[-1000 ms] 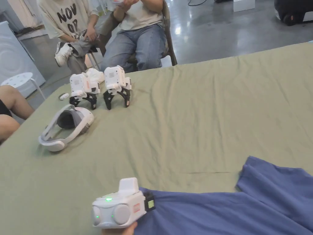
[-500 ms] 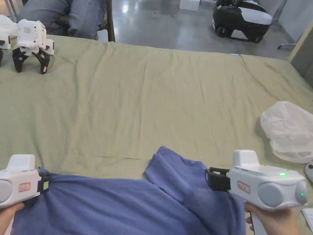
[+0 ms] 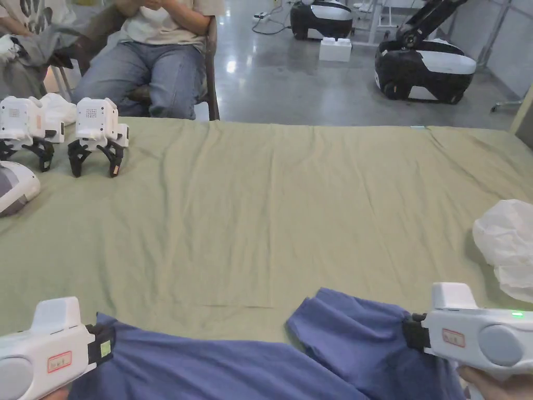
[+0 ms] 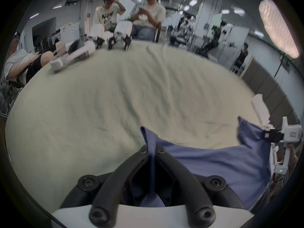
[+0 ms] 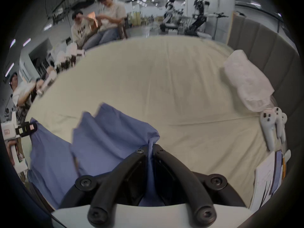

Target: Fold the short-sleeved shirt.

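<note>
A blue short-sleeved shirt [image 3: 250,370] lies at the near edge of a table covered in green cloth [image 3: 291,208]. My left gripper [image 3: 106,344] is shut on the shirt's left edge, and the left gripper view has blue fabric [image 4: 205,164] pinched between its black jaws [image 4: 152,151]. On the right, my right gripper [image 3: 411,333] is shut on the shirt by a bunched sleeve [image 3: 349,328]. The right gripper view has a fold of the shirt [image 5: 115,132] clamped at its jaw tips [image 5: 150,149]. The shirt sags between the two grippers.
Two spare grippers [image 3: 96,135] and a white headset [image 3: 13,185] stand at the table's far left. A crumpled white plastic bag [image 3: 505,245] lies at the right edge, with white controllers [image 5: 273,126] and papers [image 5: 266,179] near it. People sit beyond the far edge [image 3: 156,57].
The head camera has swung right and then up, so the right gripper and the bag came into sight. Both grippers stay shut on the shirt, which is pulled wider between them.
</note>
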`<action>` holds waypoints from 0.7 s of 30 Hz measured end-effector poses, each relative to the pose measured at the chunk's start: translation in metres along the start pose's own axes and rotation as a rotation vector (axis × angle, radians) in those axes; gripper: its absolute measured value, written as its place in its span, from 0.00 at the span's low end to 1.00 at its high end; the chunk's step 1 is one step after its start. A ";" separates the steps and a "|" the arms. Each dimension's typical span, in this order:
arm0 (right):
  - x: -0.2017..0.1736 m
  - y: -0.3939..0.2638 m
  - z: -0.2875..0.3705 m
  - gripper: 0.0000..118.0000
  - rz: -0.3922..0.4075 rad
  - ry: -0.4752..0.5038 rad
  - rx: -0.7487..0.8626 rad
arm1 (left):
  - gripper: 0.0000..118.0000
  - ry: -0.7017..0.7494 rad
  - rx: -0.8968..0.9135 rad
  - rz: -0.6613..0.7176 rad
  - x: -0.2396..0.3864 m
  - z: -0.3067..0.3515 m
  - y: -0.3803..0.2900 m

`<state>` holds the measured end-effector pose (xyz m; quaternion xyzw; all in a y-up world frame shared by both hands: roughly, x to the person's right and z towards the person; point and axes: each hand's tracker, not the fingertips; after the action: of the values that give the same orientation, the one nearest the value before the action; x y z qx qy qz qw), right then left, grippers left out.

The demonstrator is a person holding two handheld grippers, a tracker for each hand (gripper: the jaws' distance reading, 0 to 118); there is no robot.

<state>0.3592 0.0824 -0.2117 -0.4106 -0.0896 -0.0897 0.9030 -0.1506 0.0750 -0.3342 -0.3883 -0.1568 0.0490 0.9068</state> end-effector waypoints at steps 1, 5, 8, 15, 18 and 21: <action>0.003 -0.001 0.019 0.01 -0.027 0.010 0.038 | 0.00 -0.014 0.043 0.000 0.001 0.023 0.001; 0.008 0.001 0.097 0.01 -0.051 -0.001 0.221 | 0.00 -0.067 0.201 -0.021 0.005 0.111 0.012; 0.006 0.013 0.158 0.01 -0.061 -0.013 0.356 | 0.00 -0.103 0.340 -0.033 0.013 0.170 0.030; 0.000 0.068 0.255 0.01 -0.097 -0.021 0.599 | 0.00 -0.140 0.594 -0.061 0.026 0.251 0.108; -0.009 0.106 0.272 0.01 -0.077 -0.026 0.658 | 0.00 -0.138 0.667 -0.091 0.035 0.264 0.145; -0.019 0.139 0.282 0.01 -0.077 -0.048 0.739 | 0.00 -0.128 0.705 -0.116 0.045 0.269 0.176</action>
<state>0.3486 0.3879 -0.1343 -0.0551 -0.1523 -0.0756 0.9839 -0.1887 0.3921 -0.2751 -0.0383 -0.2082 0.0729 0.9746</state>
